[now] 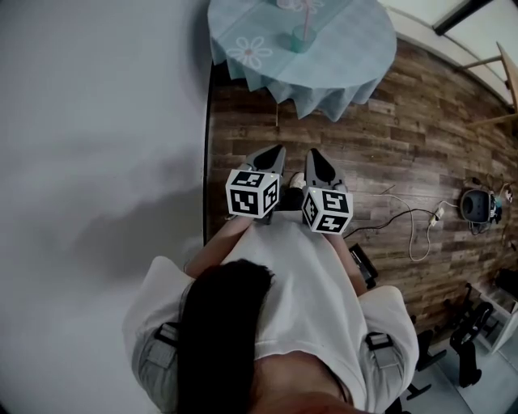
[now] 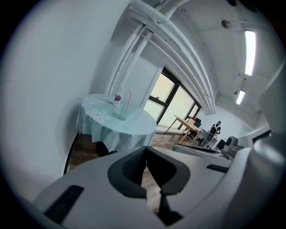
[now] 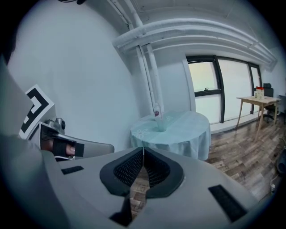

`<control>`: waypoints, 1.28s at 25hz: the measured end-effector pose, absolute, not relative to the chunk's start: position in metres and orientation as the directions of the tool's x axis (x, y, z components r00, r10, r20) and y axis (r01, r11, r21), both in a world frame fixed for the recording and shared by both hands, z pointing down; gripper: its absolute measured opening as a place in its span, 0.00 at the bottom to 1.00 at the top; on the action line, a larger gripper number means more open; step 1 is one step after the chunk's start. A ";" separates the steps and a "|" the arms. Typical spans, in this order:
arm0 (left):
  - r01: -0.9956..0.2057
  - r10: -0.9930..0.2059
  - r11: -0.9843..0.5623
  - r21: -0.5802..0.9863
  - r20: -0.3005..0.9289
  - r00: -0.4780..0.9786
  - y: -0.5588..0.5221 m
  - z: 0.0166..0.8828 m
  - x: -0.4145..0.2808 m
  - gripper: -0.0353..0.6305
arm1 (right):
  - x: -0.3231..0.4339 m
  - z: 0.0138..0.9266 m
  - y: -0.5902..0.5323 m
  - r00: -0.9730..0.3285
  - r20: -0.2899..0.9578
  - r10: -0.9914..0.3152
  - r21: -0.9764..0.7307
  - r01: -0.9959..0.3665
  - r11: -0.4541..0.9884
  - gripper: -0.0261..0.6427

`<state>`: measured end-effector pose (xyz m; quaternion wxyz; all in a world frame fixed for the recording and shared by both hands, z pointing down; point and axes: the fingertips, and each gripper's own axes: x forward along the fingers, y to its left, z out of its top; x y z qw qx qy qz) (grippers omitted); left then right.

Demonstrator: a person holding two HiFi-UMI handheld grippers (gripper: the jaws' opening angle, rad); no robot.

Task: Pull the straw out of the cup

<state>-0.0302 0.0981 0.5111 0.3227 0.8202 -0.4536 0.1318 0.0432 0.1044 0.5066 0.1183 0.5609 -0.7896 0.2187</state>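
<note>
Person's white shirt (image 1: 299,275) nearest; left gripper (image 1: 280,148) and right gripper (image 1: 311,152), clenched empty, aim toward cup (image 1: 300,40) and straw (image 1: 308,16) on far table (image 1: 352,48), likely readying a reach.

**No Legible Writing in View**

Nothing here can be read. The bottle (image 3: 156,113) on the round table (image 3: 187,129), well ahead of both grippers, carries a purple label too small to make out. The marker cubes (image 1: 252,192) on the grippers show only black-and-white square patterns, no letters or numbers.
</note>
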 end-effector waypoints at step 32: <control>-0.859 -0.704 -0.339 0.383 0.502 0.502 0.002 0.512 0.068 0.07 | 0.138 0.504 0.003 -0.394 0.385 -0.834 -0.180 -0.919 0.351 0.09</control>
